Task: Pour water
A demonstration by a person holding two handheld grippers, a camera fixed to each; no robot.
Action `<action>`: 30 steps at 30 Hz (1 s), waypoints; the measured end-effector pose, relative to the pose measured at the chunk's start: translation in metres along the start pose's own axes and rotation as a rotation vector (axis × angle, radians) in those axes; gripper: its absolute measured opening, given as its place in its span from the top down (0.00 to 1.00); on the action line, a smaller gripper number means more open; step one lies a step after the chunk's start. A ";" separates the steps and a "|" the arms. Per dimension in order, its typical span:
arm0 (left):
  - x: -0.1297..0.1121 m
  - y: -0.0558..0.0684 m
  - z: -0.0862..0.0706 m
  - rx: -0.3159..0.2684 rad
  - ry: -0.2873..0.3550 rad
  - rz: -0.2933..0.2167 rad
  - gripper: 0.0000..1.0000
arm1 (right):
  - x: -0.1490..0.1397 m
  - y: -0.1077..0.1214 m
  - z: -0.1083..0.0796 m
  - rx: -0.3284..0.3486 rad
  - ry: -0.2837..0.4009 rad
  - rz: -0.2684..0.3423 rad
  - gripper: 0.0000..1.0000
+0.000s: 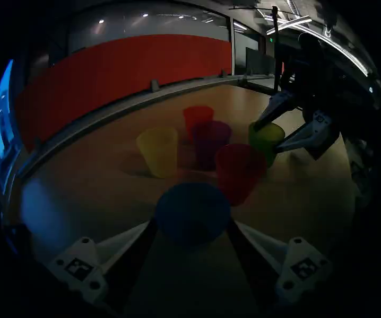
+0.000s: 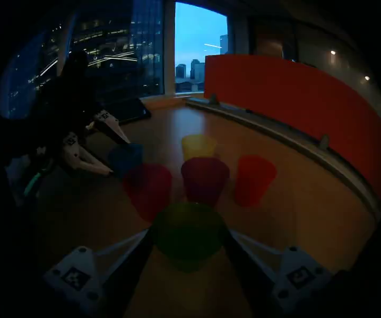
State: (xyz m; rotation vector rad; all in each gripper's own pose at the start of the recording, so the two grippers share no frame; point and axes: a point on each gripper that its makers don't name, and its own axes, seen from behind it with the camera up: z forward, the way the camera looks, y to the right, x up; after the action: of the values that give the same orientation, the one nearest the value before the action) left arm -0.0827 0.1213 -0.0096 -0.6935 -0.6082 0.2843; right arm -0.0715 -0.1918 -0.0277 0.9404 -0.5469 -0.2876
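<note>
With the left gripper (image 1: 190, 225) clamped narrowly on the translucent blue plastic cup (image 1: 193, 204) near the purple plastic cup (image 1: 210, 140), and the right gripper (image 2: 188, 233) likewise gripping the green plastic cup (image 2: 189, 225) beside it, grasping seems done; next, lift one and tilt it over the other.

The left hand-held gripper (image 1: 192, 227) has its two fingers pressed against either side of a blue cup (image 1: 193, 209); just beyond it stands a red cup (image 1: 238, 172), then a purple cup (image 1: 210, 142), a yellow cup (image 1: 158, 151) to the left and an orange-red cup (image 1: 197, 117) farthest back, all on the wooden bench (image 1: 84, 180). To the right, the right hand-held gripper (image 1: 266, 137) holds a green cup (image 1: 265, 144) between its fingers; a red wall panel (image 1: 121, 69) runs behind the bench.
</note>
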 end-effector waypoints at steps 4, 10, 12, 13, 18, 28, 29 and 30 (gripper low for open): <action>-0.001 0.001 -0.004 0.004 0.000 -0.004 0.05 | -0.004 0.001 0.001 -0.005 -0.006 -0.005 0.02; -0.003 0.002 -0.007 0.015 0.001 -0.008 0.05 | -0.009 0.002 0.001 -0.014 -0.011 -0.011 0.02; -0.003 0.002 -0.008 0.018 0.002 -0.011 0.05 | -0.010 0.002 0.000 -0.015 -0.012 -0.011 0.02; -0.003 0.002 -0.010 0.019 0.002 -0.014 0.05 | -0.010 0.002 0.000 -0.016 -0.012 -0.009 0.02; -0.005 0.004 -0.015 0.014 0.003 -0.044 0.05 | -0.012 0.002 -0.003 -0.023 -0.015 0.009 0.01; -0.008 -0.004 -0.039 0.065 0.050 -0.106 0.05 | -0.018 0.006 -0.029 -0.081 0.014 0.053 0.01; -0.008 -0.004 -0.041 0.069 0.057 -0.115 0.05 | -0.019 0.008 -0.032 -0.090 0.018 0.059 0.01; -0.008 -0.005 -0.044 0.076 0.063 -0.121 0.05 | -0.020 0.009 -0.036 -0.100 0.023 0.066 0.01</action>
State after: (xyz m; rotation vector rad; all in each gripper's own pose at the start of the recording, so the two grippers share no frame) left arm -0.0624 0.0918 -0.0366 -0.5875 -0.5739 0.1717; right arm -0.0673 -0.1526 -0.0435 0.8263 -0.5361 -0.2423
